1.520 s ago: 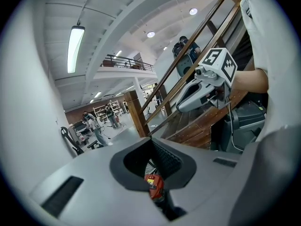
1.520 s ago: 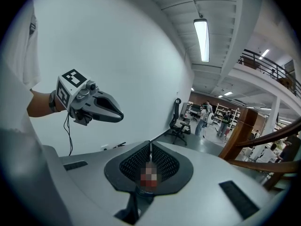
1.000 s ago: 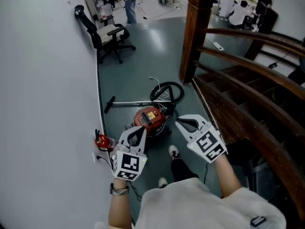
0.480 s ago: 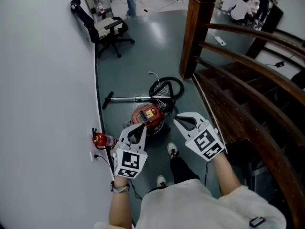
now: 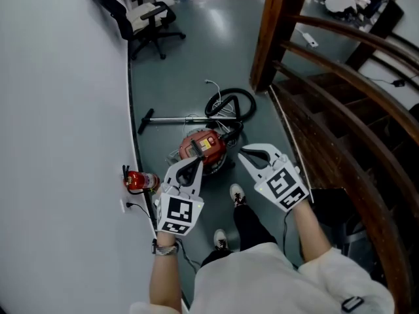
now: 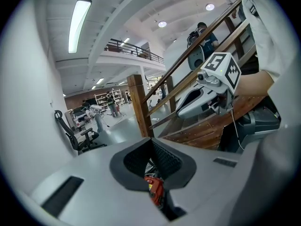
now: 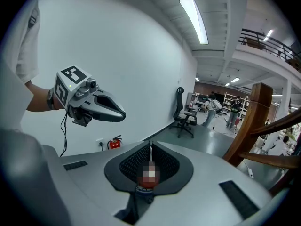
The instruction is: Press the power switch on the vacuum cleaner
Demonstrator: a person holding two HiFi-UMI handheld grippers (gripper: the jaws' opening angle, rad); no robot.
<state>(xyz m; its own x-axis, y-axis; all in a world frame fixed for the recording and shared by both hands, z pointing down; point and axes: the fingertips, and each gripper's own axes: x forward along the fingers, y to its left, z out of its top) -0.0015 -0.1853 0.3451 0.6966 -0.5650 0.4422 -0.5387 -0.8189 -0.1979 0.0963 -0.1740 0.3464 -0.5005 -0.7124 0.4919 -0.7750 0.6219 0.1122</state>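
Note:
A red canister vacuum cleaner (image 5: 204, 146) lies on the grey floor, its black hose (image 5: 230, 103) coiled behind it and its wand (image 5: 171, 119) stretched out to the left. My left gripper (image 5: 194, 164) hangs just above its near left edge with the jaws shut and nothing in them. My right gripper (image 5: 242, 154) hovers beside the vacuum's near right, also shut and holding nothing. In the left gripper view a sliver of the red vacuum (image 6: 154, 188) shows below the closed tips (image 6: 151, 141), and the right gripper (image 6: 178, 115) is at the right. The right gripper view shows its own tips (image 7: 150, 145) and the left gripper (image 7: 123, 113).
A white wall (image 5: 59, 110) runs along the left, with a red fire extinguisher (image 5: 136, 180) and a socket at its foot. A wooden post (image 5: 275, 31) and stair railing (image 5: 340, 70) close off the right. A black office chair (image 5: 147, 15) stands further back. The person's shoes (image 5: 237, 193) are near the vacuum.
Both grippers have come forward and down toward the vacuum cleaner, which now sits closer to their tips. The jaws look the same as before.

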